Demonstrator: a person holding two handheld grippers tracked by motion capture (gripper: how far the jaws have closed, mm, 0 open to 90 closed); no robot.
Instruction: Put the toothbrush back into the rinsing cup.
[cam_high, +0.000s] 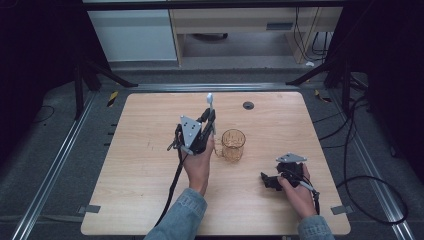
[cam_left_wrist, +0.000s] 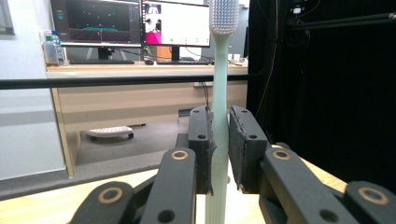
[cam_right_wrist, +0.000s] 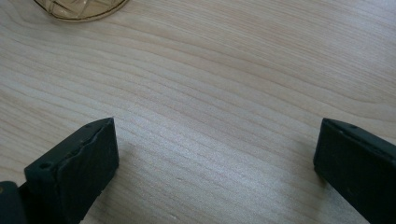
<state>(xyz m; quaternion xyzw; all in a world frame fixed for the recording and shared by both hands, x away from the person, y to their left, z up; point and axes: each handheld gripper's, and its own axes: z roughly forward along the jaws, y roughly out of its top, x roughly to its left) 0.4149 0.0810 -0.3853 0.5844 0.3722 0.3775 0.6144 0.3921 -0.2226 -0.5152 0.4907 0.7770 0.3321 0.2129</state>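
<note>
A pale green toothbrush stands upright between the jaws of my left gripper, which is shut on its handle, the white bristle head at the top. In the high view the left gripper is raised over the table just left of an amber glass mug, with the toothbrush pointing away from me. My right gripper rests low near the table's front right, right of the mug. Its jaws stand wide open over bare wood, and the mug's base shows at the top left.
The wooden table has a round cable hole at its back edge. Black frame legs stand at the back corners. Beyond the table are a desk with monitors and dark curtains.
</note>
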